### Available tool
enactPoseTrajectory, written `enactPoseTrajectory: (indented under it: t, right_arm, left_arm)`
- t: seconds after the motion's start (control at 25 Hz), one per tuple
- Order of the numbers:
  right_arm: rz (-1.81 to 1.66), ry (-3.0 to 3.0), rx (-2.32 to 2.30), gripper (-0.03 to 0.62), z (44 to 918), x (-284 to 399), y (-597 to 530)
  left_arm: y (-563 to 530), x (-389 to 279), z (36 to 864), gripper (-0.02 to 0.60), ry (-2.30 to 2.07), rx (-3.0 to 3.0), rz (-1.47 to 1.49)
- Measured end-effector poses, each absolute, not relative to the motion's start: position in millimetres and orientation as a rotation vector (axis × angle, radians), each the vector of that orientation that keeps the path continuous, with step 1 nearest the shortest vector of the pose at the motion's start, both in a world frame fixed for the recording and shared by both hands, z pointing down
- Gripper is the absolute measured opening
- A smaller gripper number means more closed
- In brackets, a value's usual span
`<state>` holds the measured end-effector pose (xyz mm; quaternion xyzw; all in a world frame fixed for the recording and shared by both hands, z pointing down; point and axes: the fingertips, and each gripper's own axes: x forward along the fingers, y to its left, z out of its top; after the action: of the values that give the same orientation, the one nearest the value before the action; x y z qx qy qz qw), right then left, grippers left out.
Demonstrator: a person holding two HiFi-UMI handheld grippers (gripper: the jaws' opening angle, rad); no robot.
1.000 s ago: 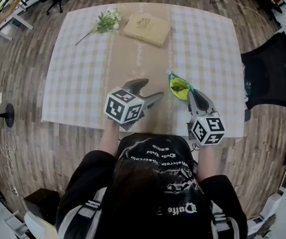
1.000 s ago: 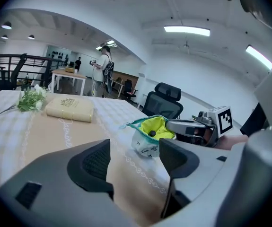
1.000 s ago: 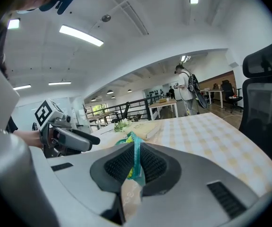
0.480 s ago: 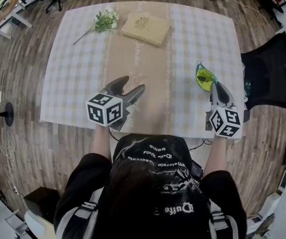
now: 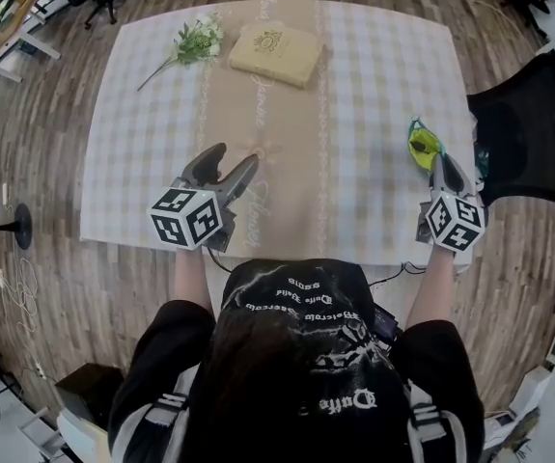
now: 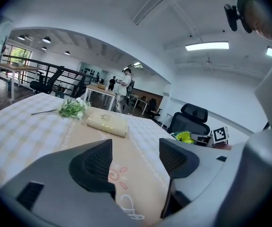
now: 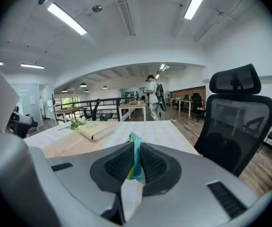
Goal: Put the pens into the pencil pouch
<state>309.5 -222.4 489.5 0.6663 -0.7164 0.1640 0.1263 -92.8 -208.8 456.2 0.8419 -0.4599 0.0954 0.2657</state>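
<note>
While in right gripper, pencil pouch

Person wore a black top with white gothic lettering across it and pale stripes on each sleeve. Left gripper and right gripper had the same build: smooth grey moulded shells, rounded jaw tips, black ribbed pads. Each carried a white cube printed with black square markers.
</note>
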Motion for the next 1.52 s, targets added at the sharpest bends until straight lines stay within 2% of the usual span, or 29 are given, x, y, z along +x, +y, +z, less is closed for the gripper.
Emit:
enactPoseTrajectory:
  t: [1.16, 1.36, 1.52]
  right_arm:
    - [0.861, -1.973, 1.726, 0.066, 596.5, 218.9, -147.7]
    - [0.915, -1.95, 1.686, 0.092, 609.6, 216.0, -142.3]
    - [0.94, -1.978, 1.665, 0.163, 607.6, 209.5, -141.2]
  left_arm:
    - [-179.9, -122.1, 462.9, 0.325, -1.35, 2.219, 0.251]
    - [-179.3, -116.8, 463.5, 0.325, -1.349, 2.24, 0.276]
    - [-177.7, -111.5, 462.2, 0.325, -1.338, 2.254, 0.27]
